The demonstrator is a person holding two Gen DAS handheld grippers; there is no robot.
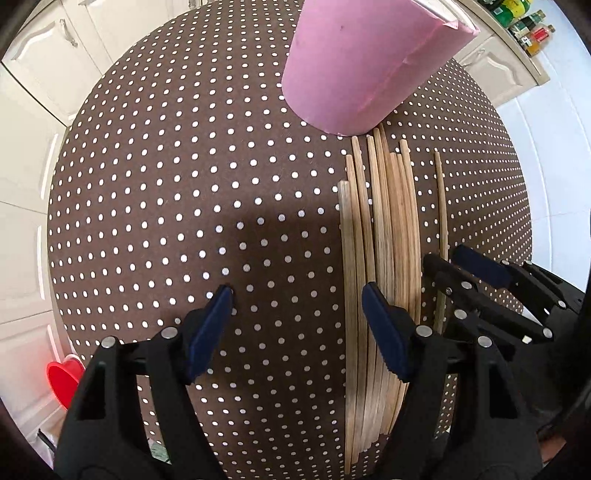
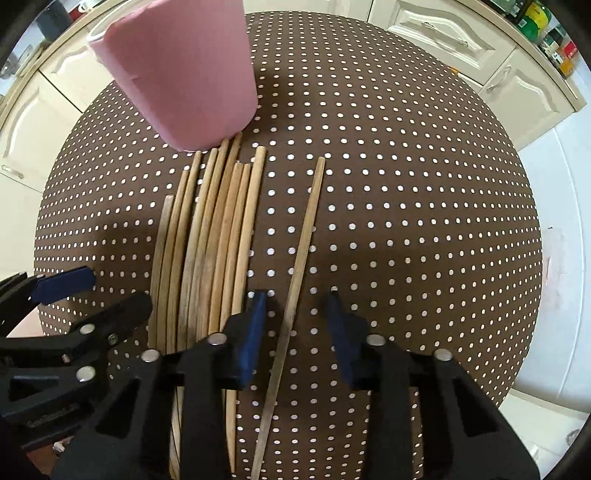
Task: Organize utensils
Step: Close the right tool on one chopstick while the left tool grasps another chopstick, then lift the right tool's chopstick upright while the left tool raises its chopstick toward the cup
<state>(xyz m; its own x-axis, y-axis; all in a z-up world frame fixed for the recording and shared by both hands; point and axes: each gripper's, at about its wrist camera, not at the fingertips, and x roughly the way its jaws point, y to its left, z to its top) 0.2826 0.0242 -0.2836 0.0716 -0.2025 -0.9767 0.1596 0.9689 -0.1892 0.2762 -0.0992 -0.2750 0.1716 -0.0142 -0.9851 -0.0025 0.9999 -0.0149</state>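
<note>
A bundle of several bamboo chopsticks (image 1: 380, 229) (image 2: 210, 236) lies on the brown dotted tablecloth (image 1: 184, 184), its far ends touching the base of a pink cup (image 1: 354, 62) (image 2: 181, 70). One single chopstick (image 2: 306, 229) (image 1: 439, 199) lies apart, to the right of the bundle. My right gripper (image 2: 297, 299) points down over it with the stick between its blue pads, a gap on each side. My left gripper (image 1: 297, 295) stands open at the bundle's left edge. Its right fingertip is over the bundle, and the leftmost stick lies between its fingers.
The table is round, and its edge curves away on all sides. White kitchen cabinets (image 2: 436, 33) surround it. Bottles (image 1: 532, 29) stand on a counter at the far right. A red heart-shaped object (image 1: 62, 376) sits below the table's left edge.
</note>
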